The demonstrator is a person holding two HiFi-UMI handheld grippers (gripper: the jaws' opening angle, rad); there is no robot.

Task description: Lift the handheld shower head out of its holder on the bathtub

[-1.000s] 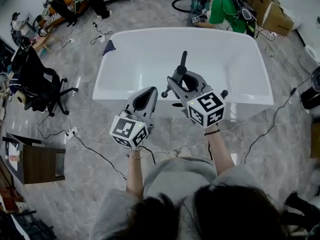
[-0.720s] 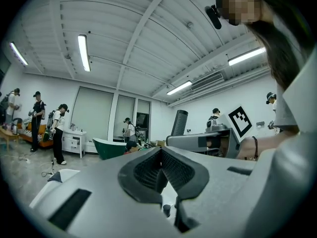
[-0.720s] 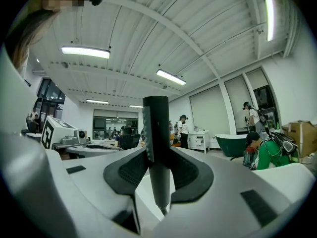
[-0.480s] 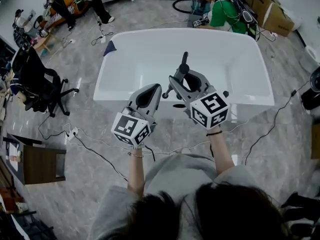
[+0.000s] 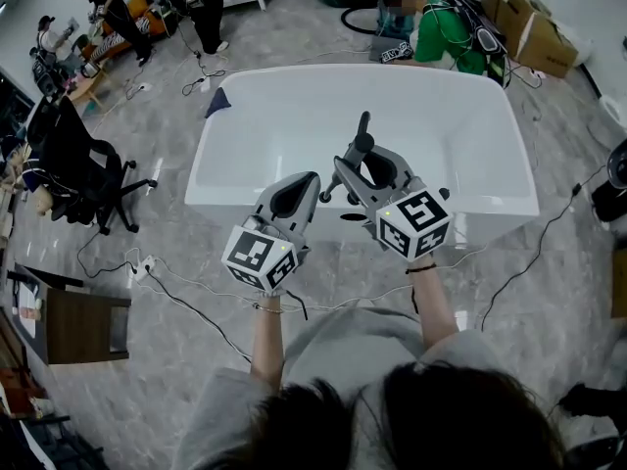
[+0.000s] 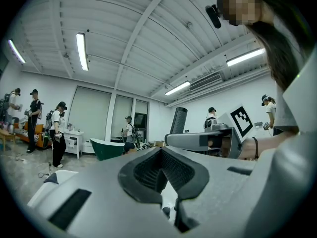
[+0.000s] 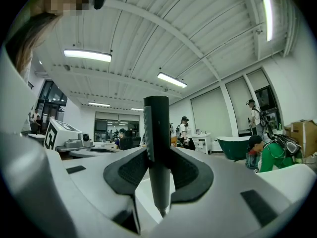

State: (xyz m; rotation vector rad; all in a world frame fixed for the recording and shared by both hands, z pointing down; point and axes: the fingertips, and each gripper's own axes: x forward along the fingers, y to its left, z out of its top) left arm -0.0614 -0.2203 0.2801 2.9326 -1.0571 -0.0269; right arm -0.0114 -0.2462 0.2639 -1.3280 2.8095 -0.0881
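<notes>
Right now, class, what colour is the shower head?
Dark grey shower head; clearest in the right gripper view.

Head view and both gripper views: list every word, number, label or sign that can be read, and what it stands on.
No readable words or numbers.
Left marker cube: black-and-white square pattern, no letters.
Right marker cube: the same kind of pattern.
Cardboard boxes: any print too small to read.
Handheld shower head: no print shows.
</notes>
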